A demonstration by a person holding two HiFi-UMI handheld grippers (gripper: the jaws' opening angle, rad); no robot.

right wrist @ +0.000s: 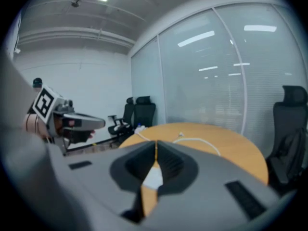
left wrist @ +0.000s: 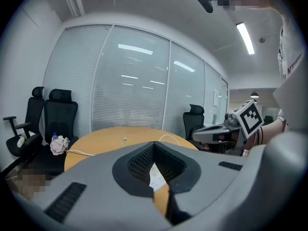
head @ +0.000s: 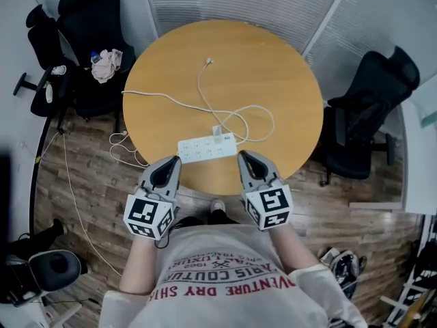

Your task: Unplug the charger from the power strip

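A white power strip (head: 207,147) lies on the near part of the round wooden table (head: 273,74). A small white charger (head: 217,131) is plugged into its far side, and the charger's white cable (head: 235,115) loops across the tabletop. My left gripper (head: 176,160) hovers at the near table edge, just left of the strip, with its jaws shut and empty. At the strip's right end my right gripper (head: 242,155) is likewise shut on nothing. Past the closed tips of each gripper (left wrist: 154,144) (right wrist: 155,143), a sliver of the strip (left wrist: 156,179) (right wrist: 153,179) shows.
Black office chairs stand left (head: 89,19) and right (head: 372,108) of the table; the left one holds a bottle and crumpled cloth (head: 104,63). The strip's white lead (head: 75,197) trails over the table's left edge onto the wooden floor. Glass walls with blinds lie behind.
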